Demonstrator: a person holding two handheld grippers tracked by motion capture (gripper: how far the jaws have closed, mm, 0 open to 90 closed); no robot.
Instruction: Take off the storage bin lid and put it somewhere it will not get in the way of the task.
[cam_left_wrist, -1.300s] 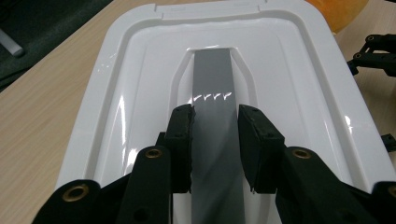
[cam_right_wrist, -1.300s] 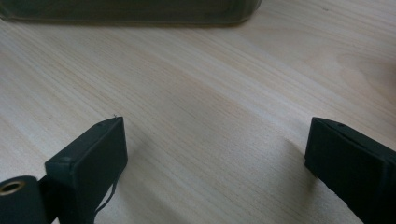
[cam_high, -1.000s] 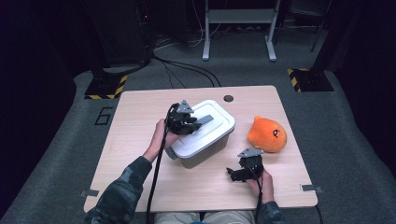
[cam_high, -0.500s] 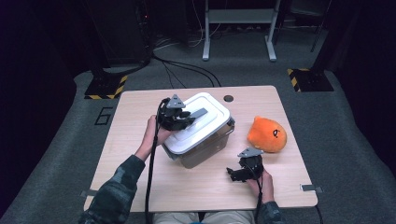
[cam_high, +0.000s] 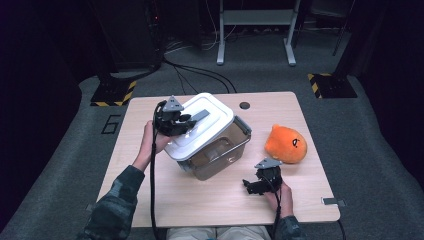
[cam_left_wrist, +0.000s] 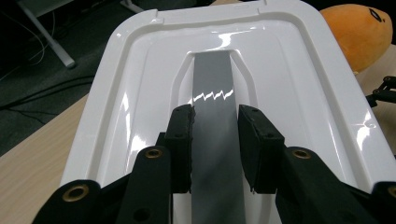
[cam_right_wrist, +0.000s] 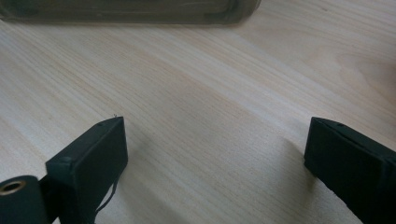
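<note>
A white lid (cam_high: 200, 127) with a grey handle (cam_left_wrist: 212, 79) hangs tilted over a smoky see-through bin (cam_high: 220, 157) at the table's middle, leaving the bin's right side uncovered. My left gripper (cam_high: 192, 120) is shut on that handle; in the left gripper view (cam_left_wrist: 215, 121) its pads press on both sides of the grey strip, with the white lid (cam_left_wrist: 289, 84) spread around it. My right gripper (cam_high: 250, 187) rests low near the front of the table, right of the bin. It stands open (cam_right_wrist: 215, 149) over bare wood, the bin's base (cam_right_wrist: 130, 11) just ahead of it.
An orange plush toy (cam_high: 285, 145) lies on the table (cam_high: 150, 200) to the right of the bin, also seen as the plush (cam_left_wrist: 359, 32) beyond the lid. A dark round hole (cam_high: 244, 105) marks the table's far edge. Cables and stand legs sit on the floor behind.
My left gripper has lifted the lid up and to the left, off the bin, so the bin's right half is now uncovered. The right gripper has stayed put.
</note>
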